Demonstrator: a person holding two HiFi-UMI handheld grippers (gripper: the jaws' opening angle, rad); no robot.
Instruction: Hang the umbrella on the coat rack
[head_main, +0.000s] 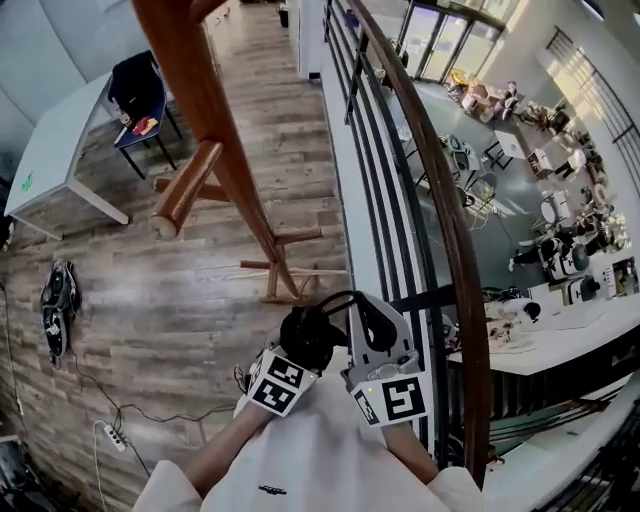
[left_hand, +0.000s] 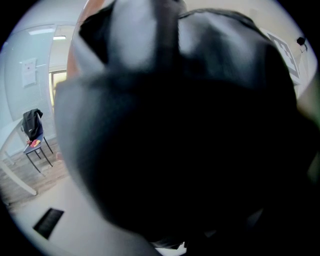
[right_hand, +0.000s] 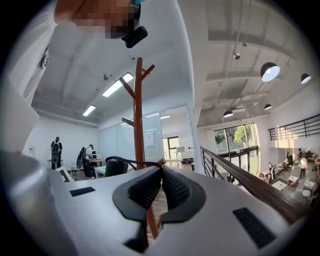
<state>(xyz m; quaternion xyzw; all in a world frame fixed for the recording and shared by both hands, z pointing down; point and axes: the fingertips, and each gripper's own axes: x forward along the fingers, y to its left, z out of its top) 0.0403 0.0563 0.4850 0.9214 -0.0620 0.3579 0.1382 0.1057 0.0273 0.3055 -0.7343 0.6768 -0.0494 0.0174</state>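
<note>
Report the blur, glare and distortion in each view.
Left gripper view: the umbrella fills it as a dark, unfocused mass. Right gripper view: sharp, with a bright ceiling lamp and bowed edges. Head view: fisheye bends the railing; sunlight glares top right.

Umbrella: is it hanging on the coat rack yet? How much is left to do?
Not yet. Done: the folded black umbrella is picked up. In hand: the left claw grips its body, and the right claw is pinched shut on its strap. Left: bring it to the wooden coat rack, hook the strap over a peg, and let go.
</note>
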